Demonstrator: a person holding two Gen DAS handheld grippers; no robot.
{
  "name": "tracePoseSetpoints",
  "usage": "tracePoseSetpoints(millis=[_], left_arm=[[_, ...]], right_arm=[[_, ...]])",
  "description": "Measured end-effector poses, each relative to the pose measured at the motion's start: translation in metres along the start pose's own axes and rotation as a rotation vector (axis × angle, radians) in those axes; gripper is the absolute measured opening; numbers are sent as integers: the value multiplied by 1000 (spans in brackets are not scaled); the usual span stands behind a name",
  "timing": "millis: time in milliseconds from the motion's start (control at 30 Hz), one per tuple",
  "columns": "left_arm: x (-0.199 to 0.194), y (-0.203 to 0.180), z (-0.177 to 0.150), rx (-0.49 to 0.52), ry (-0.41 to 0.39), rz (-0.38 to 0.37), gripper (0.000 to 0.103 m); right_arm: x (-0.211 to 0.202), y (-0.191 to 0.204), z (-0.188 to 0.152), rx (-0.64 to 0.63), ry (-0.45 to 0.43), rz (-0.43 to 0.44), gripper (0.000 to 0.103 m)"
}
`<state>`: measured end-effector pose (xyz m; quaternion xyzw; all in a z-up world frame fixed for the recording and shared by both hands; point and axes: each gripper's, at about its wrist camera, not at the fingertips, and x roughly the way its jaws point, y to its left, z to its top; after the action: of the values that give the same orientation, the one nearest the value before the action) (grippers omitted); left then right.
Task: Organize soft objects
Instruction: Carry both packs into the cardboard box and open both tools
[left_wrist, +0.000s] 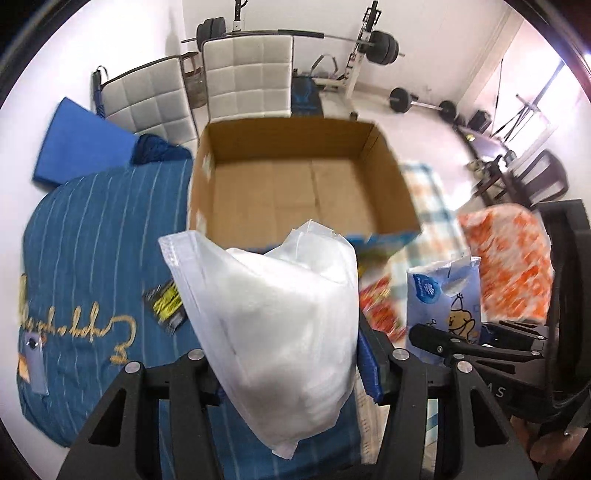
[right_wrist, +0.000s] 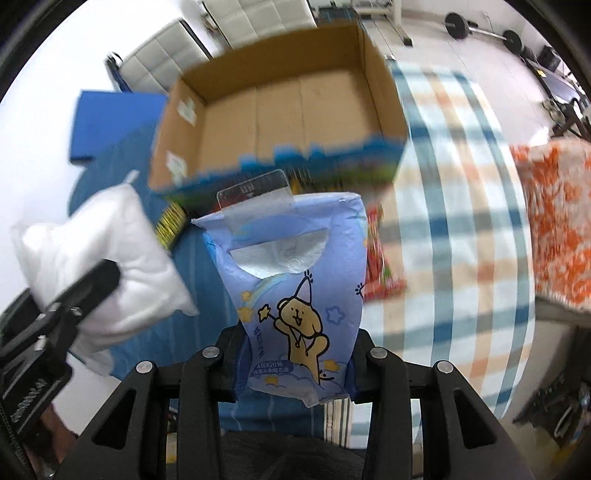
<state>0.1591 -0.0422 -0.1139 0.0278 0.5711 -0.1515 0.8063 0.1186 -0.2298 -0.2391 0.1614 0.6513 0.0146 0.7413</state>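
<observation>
My left gripper (left_wrist: 291, 365) is shut on a white plastic bag of cotton (left_wrist: 273, 317) and holds it up in front of an open, empty cardboard box (left_wrist: 295, 192). The bag also shows at the left of the right wrist view (right_wrist: 103, 273). My right gripper (right_wrist: 295, 369) is shut on a light-blue tissue pack with a cartoon bear (right_wrist: 295, 288), held up just before the box's (right_wrist: 280, 110) near wall. In the left wrist view the tissue pack (left_wrist: 443, 295) and the right gripper (left_wrist: 461, 343) sit at the right.
The box stands on a bed with a dark-blue striped quilt (left_wrist: 92, 240) and a plaid sheet (right_wrist: 461, 221). An orange-and-white soft bundle (left_wrist: 509, 258) lies right, a red snack packet (right_wrist: 380, 258) near the box, a blue mat (left_wrist: 81, 140) left. Chairs (left_wrist: 247, 77) and gym gear stand behind.
</observation>
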Motion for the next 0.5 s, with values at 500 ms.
tracePoseSetpoints(millis=[500], left_arm=[[119,40,171,-179,121,-174,51]], right_arm=[[37,-5,192,-27,4,-32,41]])
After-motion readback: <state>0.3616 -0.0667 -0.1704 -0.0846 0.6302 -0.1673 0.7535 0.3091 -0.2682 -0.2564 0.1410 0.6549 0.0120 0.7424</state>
